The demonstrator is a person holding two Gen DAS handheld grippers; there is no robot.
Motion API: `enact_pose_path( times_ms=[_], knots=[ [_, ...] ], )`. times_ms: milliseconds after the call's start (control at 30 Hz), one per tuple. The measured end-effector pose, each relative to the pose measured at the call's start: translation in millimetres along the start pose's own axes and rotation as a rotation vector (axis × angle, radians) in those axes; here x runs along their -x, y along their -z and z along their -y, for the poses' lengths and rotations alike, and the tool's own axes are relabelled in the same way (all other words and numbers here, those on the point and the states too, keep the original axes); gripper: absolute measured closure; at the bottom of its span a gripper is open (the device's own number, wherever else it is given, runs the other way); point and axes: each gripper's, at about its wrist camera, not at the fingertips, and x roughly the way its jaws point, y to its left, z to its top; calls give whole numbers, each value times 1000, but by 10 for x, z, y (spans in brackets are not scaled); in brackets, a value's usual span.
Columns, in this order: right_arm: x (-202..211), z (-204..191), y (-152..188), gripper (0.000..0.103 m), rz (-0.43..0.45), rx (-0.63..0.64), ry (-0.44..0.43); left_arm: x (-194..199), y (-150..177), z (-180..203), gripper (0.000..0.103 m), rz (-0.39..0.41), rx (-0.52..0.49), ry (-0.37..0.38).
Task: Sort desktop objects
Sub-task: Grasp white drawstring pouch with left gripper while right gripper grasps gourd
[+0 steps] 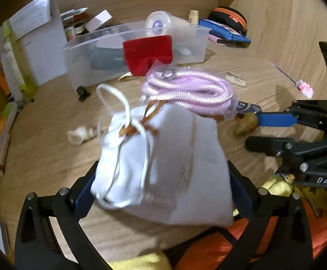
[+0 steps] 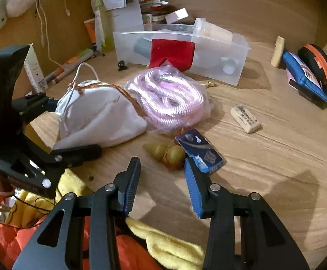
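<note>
A: Target looks like the small yellow-brown figurine (image 2: pixel 166 155), lying on the counter (image 2: pixel 264 157) just ahead of the right hand-held gripper (image 2: pixel 162 180), slightly right of the midline between its fingers. Long axis runs roughly across the gap, side to side. A blue card pack (image 2: pixel 200 154) touches its right end, just beyond the right finger's tip.

B: Right gripper state?

A: Part-closed, nothing between the pads. No contact with the figurine that I can see. It's far nearer than the left.

B: Left?

A: Left hand-held gripper (image 1: pixel 163 193) is clamped on the white drawstring pouch (image 1: pixel 163 168), one finger on each side of it. In the right wrist view the pouch sits at the counter's near edge, to the right gripper's left.

B: Beyond that?

A: Bagged pink cord (image 2: pixel 167 99) right behind the pouch, touching it. A small pale block (image 2: pixel 245 119) further out to the right.

B: Containers?

A: Clear plastic bin (image 2: pixel 237 67) at the back, open top. Holds a grey item and something pale, can't identify either. Red pouch (image 2: pixel 172 54) leans against its front wall, outside.
</note>
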Motion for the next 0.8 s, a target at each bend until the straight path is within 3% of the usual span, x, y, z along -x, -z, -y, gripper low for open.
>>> enact_pose_path(
  times_ms=[267,433,667,700,733,800],
  knots=[
    [-125,-49,-86,66,48,36,45,-159,-120,53,1,-20,-27,44],
    [-128,20,-110,73,47,24,26,-214,-185,85,1,-28,-23,47],
    [25,256,-117,74,52,-59,-67,-285,-299,46,1,-1,42,86],
    [62,306,-116,74,60,-75,-66,-291,-322,23,4,10,62,91],
    [92,335,-116,74,67,-81,-62,-286,-342,1,18,25,76,86],
    [165,413,-118,74,87,-101,-57,-274,-372,-33,27,32,88,112]
  ],
)
